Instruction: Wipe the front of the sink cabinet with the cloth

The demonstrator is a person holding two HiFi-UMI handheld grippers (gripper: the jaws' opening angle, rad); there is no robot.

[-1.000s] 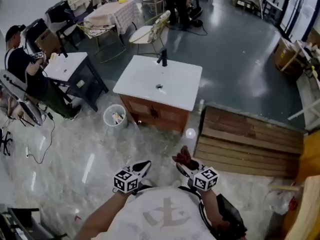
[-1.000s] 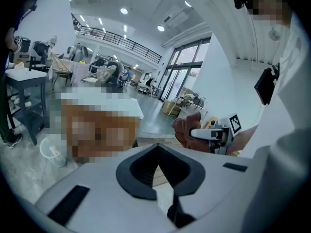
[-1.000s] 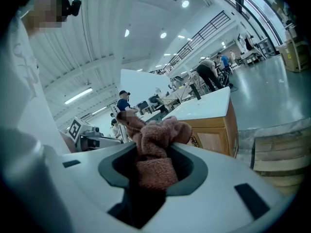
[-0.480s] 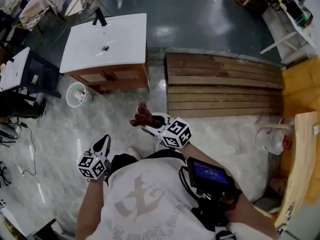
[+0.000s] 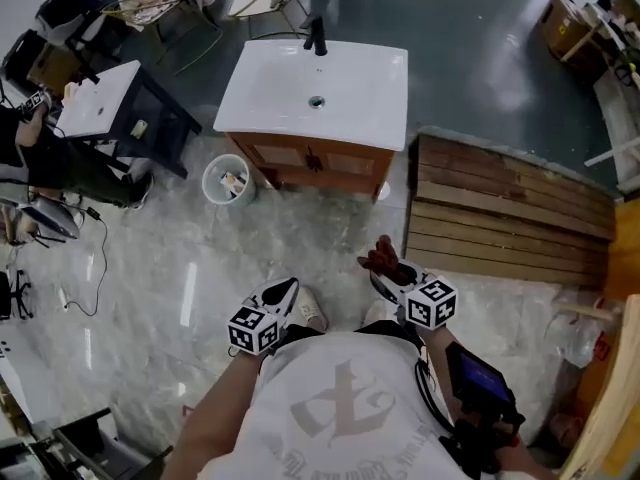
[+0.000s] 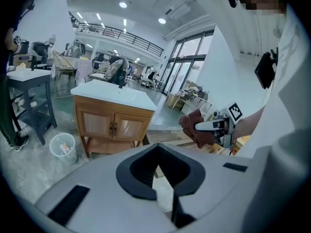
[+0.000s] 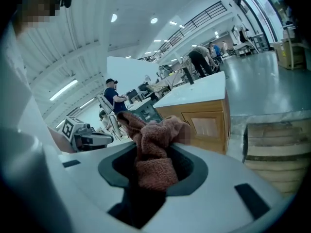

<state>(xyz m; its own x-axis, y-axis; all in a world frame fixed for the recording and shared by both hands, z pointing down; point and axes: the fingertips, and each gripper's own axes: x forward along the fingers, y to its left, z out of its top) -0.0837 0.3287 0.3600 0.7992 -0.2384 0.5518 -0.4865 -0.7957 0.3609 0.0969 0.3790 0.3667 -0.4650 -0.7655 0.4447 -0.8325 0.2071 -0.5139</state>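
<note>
The sink cabinet (image 5: 318, 161) has a white basin top and brown wooden doors and stands on the floor some way ahead of me. It also shows in the left gripper view, where the cabinet (image 6: 112, 126) faces me, and in the right gripper view as the cabinet (image 7: 204, 123). My right gripper (image 5: 385, 265) is shut on a bunched reddish-brown cloth (image 5: 379, 257), held close to my body. The cloth (image 7: 153, 149) fills the right gripper (image 7: 153, 166). My left gripper (image 5: 281, 293) is shut and holds nothing; its jaws (image 6: 160, 169) meet in a thin seam. Neither gripper touches the cabinet.
A white waste bin (image 5: 228, 180) stands left of the cabinet. A slatted wooden platform (image 5: 510, 218) lies on the floor to its right. A dark side table with a white top (image 5: 110, 113) and a seated person (image 5: 45, 158) are at the far left.
The head view has swung, so the cabinet now sits straight ahead again. Both grippers stay low by my body, and the cloth is still in the right one.
</note>
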